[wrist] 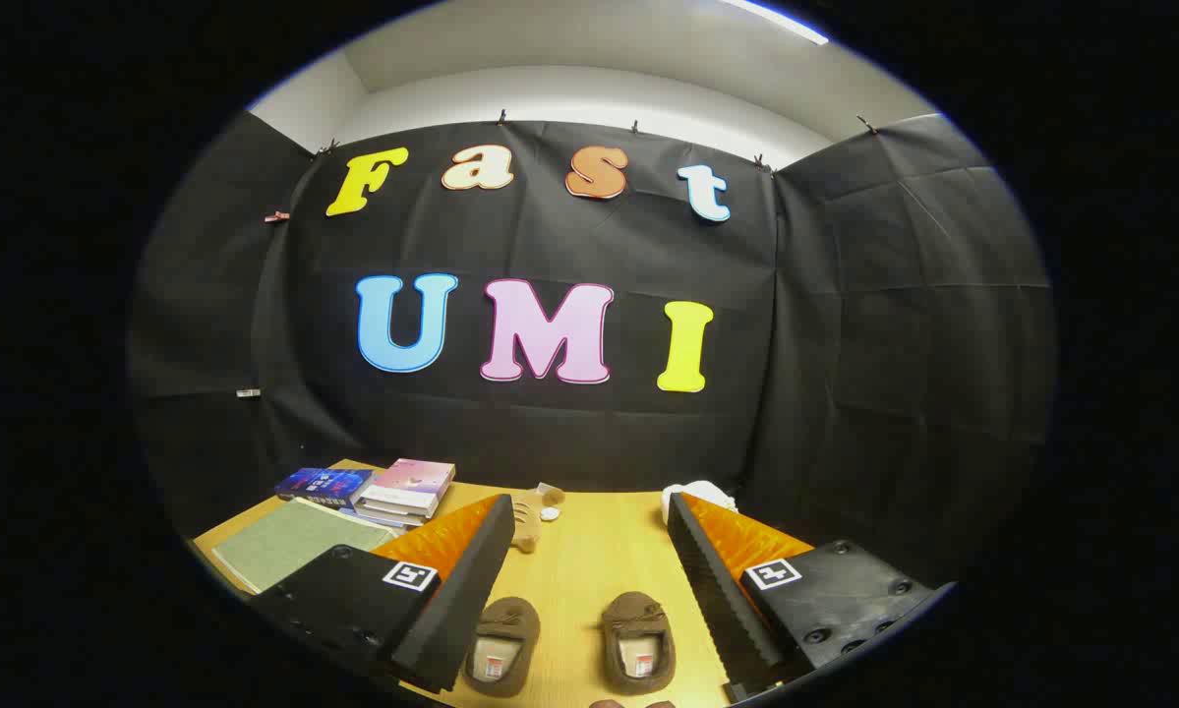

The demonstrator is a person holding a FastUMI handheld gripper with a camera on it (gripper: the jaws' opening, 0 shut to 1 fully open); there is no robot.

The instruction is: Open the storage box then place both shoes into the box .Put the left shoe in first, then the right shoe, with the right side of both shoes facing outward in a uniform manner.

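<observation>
**Shoes untouched on table, gripper spread wide, box not identified**

Two brown shoes are seen nearest the camera, side by side on the wooden table (589, 551) between the fingers: one shoe (501, 645) by the left finger, the other shoe (637, 640) nearer the right finger. Toes are pointed away, openings toward the camera. Which is left and which right cannot be confirmed from this angle. The gripper (589, 580) is held wide apart, nothing clamped, both fingers clear of the shoes.

Beyond the fingers a small plush toy (532, 518) and a white object (692, 495) are noted; off to the left a stack of books (404, 489) and a green mat (289, 551).

A storage box cannot be made out. Task is judged at the start: box yet to be opened, neither shoe lifted, left-then-right placement wholly outstanding.
</observation>
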